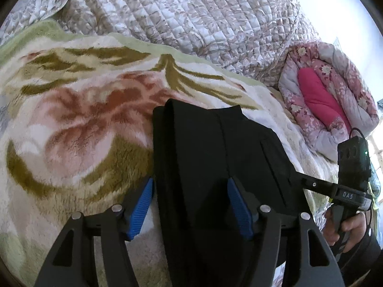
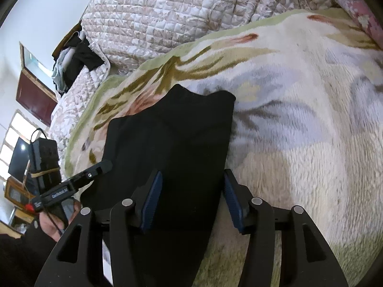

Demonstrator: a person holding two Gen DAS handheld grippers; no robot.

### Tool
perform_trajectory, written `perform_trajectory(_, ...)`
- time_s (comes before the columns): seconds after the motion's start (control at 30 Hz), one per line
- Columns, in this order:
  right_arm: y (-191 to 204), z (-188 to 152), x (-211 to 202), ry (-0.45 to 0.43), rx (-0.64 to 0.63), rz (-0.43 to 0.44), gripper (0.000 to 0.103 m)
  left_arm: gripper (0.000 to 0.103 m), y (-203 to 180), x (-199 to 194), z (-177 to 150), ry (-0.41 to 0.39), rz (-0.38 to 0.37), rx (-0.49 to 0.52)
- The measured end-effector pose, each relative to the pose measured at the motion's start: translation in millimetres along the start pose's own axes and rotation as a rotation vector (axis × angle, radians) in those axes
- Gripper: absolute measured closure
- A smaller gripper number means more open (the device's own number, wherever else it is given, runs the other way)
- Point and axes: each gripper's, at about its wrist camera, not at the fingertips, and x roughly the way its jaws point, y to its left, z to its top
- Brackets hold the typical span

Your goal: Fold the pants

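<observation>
Faintly, "0A5" on right gripper [image 1: 311, 185]

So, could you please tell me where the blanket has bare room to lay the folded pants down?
Bare fleece blanket lies right of the black pants, and more left of them. It is crowded behind, along the quilted bedspread and pink duvet.

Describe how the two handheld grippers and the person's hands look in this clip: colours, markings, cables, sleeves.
Both are black linkage frames with silver pivot pins and ribbed blue pads. The left gripper shows brighter blue pads; the right gripper's look darker navy. Seen from the other camera, each has a black box on top, a thin black cable and white lettering on its side. Both hands are bare with dark sleeves.
</observation>
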Motion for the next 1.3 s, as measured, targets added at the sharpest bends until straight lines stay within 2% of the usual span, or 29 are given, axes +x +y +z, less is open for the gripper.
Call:
perform_trajectory(0.37,-3.2,10.5,14.3,-0.001,0.034,0.031,0.051,0.033,-11.6,16.6,12.5,-0.011,0.053,0.030)
perform_trajectory(0.6,0.1,5.7,9.2,0.004,0.033,0.043,0.052,0.054,-18.8,7.2,9.4,-0.013,0.055,0.071)
perform_trajectory(0.7,2.1,2.7,6.8,0.010,0.039,0.063,0.055,0.059,-23.0,3.2,8.1,-0.012,0.063,0.079)
perform_trajectory(0.83,4.6,3.0,10.5,0.014,0.026,0.049,0.057,0.060,-28.1,2.2,7.8,-0.010,0.085,0.097)
perform_trajectory(1.03,5.4,8.2,16.6,0.005,0.025,0.014,0.072,0.062,-32.1,7.5,10.4,-0.004,0.108,0.113)
perform_trajectory(1.17,8.1,9.0,15.5,-0.005,0.020,0.007,0.081,0.067,-39.1,5.6,11.3,-0.006,0.126,0.146)
perform_trajectory(1.3,15.4,10.8,10.6,-0.019,-0.004,-0.004,0.085,0.074,-45.5,1.9,13.9,-0.011,0.129,0.165)
